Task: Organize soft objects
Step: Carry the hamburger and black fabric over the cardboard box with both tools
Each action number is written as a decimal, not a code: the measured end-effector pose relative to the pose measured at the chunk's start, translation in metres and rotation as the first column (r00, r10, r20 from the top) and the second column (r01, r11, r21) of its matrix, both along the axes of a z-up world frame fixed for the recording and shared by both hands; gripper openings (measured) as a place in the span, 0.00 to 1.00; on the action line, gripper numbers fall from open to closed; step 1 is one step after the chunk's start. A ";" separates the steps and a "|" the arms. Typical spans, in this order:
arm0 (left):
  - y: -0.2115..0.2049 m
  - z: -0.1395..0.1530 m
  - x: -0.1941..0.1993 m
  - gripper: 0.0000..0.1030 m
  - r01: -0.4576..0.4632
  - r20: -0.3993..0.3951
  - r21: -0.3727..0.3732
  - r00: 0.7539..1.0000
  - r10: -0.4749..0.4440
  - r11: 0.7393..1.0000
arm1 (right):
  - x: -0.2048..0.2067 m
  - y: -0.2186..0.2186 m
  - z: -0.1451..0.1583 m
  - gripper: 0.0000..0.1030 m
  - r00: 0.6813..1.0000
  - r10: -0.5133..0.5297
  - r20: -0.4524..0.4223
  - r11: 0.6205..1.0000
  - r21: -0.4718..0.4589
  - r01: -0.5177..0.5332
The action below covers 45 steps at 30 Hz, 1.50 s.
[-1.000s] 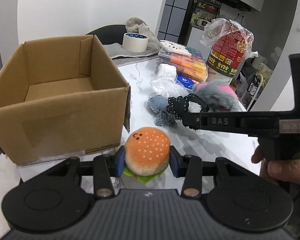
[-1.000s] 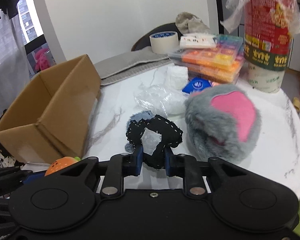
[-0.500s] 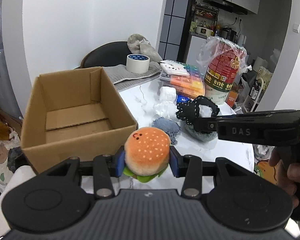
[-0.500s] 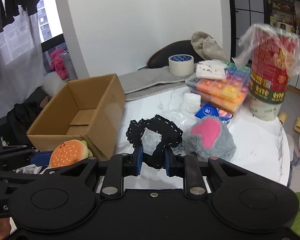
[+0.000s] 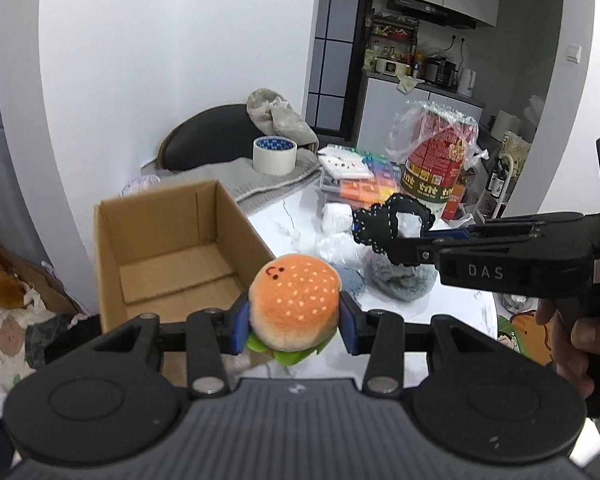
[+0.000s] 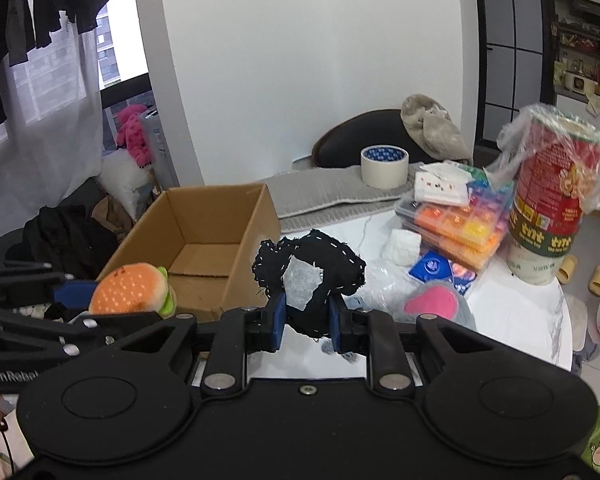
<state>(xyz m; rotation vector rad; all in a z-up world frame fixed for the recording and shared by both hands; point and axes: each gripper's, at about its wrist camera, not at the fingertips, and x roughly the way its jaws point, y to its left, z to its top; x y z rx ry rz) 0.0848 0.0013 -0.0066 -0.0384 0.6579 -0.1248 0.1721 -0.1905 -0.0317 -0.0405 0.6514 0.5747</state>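
The left claw point(image 5: 295, 322) was part closed, its blue pads pressed against both sides of a plush hamburger point(image 5: 294, 306), which it held in the air near the front corner of the open cardboard box point(image 5: 172, 240). The right claw point(image 6: 307, 322) was drawn in narrow and pinched a black fabric piece with white stitching point(image 6: 312, 260), its looped top standing above the pads. In the left wrist view the right claw reached in from the right side, a hand point(image 5: 580, 332) gripping its handle, with the black piece held above the white worktop point(image 5: 460, 312). Below it on the worktop lay a grey furry toy with a pink patch point(image 6: 432, 304), beside crumpled clear plastic point(image 6: 384, 280). Farther back stood a stack of colourful trays point(image 6: 460, 220), a tape roll point(image 6: 384, 166) on a grey cloth point(image 6: 320, 196), and a red canister wrapped in plastic point(image 6: 552, 184).
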 end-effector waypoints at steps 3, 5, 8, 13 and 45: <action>0.012 0.011 0.004 0.42 0.005 0.005 0.017 1.000 -0.005 1.000 | 0.001 0.008 0.009 0.21 1.000 0.013 0.014 1.000 0.001 -0.013; 0.021 0.016 0.010 0.42 0.009 -0.004 0.024 1.000 -0.009 1.000 | 0.003 0.014 0.014 0.21 1.000 0.025 0.018 1.000 0.000 -0.025; 0.032 0.019 0.018 0.42 0.013 -0.012 0.054 1.000 -0.012 0.998 | 0.006 0.024 0.018 0.21 0.999 0.044 0.025 0.999 -0.009 -0.044; 0.050 0.018 0.035 0.42 0.031 -0.042 0.080 0.999 -0.027 0.996 | 0.011 0.039 0.021 0.21 0.997 0.069 0.024 0.998 -0.012 -0.069; 0.116 -0.048 0.140 0.42 0.007 -0.213 0.088 0.977 0.012 0.996 | 0.067 0.130 0.002 0.22 0.983 0.167 -0.074 0.976 -0.129 -0.176</action>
